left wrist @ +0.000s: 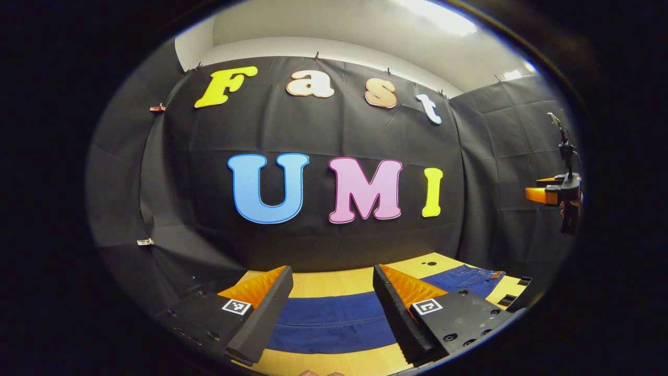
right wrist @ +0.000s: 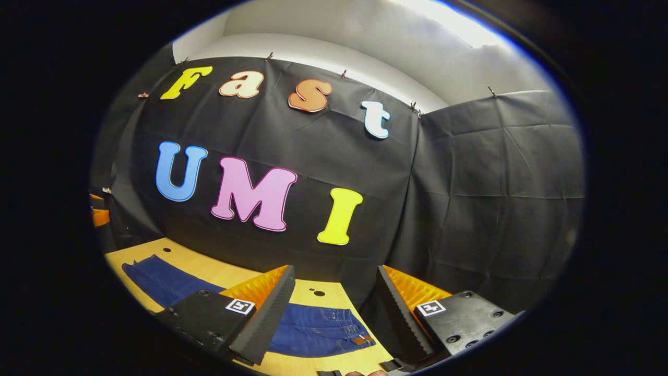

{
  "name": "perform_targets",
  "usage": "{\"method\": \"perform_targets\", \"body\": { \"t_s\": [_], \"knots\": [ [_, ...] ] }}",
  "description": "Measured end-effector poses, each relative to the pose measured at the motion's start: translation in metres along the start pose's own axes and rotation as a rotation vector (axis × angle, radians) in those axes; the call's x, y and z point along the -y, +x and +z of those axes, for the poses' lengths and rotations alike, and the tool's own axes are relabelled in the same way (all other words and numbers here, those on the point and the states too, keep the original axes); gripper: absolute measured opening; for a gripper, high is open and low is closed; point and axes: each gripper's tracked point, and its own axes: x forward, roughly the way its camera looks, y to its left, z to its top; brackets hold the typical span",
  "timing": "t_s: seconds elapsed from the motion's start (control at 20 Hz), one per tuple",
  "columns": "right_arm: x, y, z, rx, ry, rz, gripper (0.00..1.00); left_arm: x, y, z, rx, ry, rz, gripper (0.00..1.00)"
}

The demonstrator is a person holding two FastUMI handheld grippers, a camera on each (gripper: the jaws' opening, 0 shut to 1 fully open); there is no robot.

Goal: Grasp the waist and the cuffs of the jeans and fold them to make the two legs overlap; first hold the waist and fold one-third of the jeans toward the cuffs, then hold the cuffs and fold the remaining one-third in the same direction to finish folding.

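Left gripper (left wrist: 330, 313) hovers fingers wide, holding nothing, above a leg of the jeans (left wrist: 334, 324) | right gripper (right wrist: 334, 313) equally wide and empty over the waist end (right wrist: 323, 329) | jeans lie flat along the wooden table (right wrist: 198, 266) | denim looks soft, floppy, fairly heavy; pinch waistband and cuff hems, likely the firmest spots.

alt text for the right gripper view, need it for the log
The right gripper hangs open above blue jeans lying flat on a wooden table, their waist end nearest its fingers. Black cloth walls stand behind.
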Motion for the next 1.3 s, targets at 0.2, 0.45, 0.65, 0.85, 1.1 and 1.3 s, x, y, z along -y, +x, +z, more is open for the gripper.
{"method": "perform_targets", "body": {
  "t_s": [0.2, 0.45, 0.65, 0.85, 1.1, 1.3],
  "knots": [
    [0.01, 0.008, -0.017, -0.016, -0.108, 0.008, 0.96, -0.024, -0.004, -0.035, -0.086, 0.104, -0.023, 0.97],
    [0.012, 0.023, -0.077, -0.115, -0.287, 0.075, 0.96, -0.053, 0.005, -0.11, -0.252, 0.337, -0.124, 0.98],
    [0.004, 0.035, -0.148, -0.222, -0.454, 0.172, 0.96, -0.063, 0.022, -0.186, -0.424, 0.522, -0.262, 0.98],
    [-0.003, 0.054, -0.232, -0.344, -0.558, 0.289, 0.96, -0.08, 0.033, -0.262, -0.599, 0.752, -0.439, 0.99],
    [-0.003, 0.066, -0.311, -0.46, -0.747, 0.433, 0.96, -0.118, 0.044, -0.328, -0.776, 0.99, -0.597, 0.98],
    [-0.013, 0.066, -0.353, -0.515, -0.851, 0.589, 0.96, -0.139, 0.057, -0.362, -0.879, 1.094, -0.679, 0.98]
  ]
}}
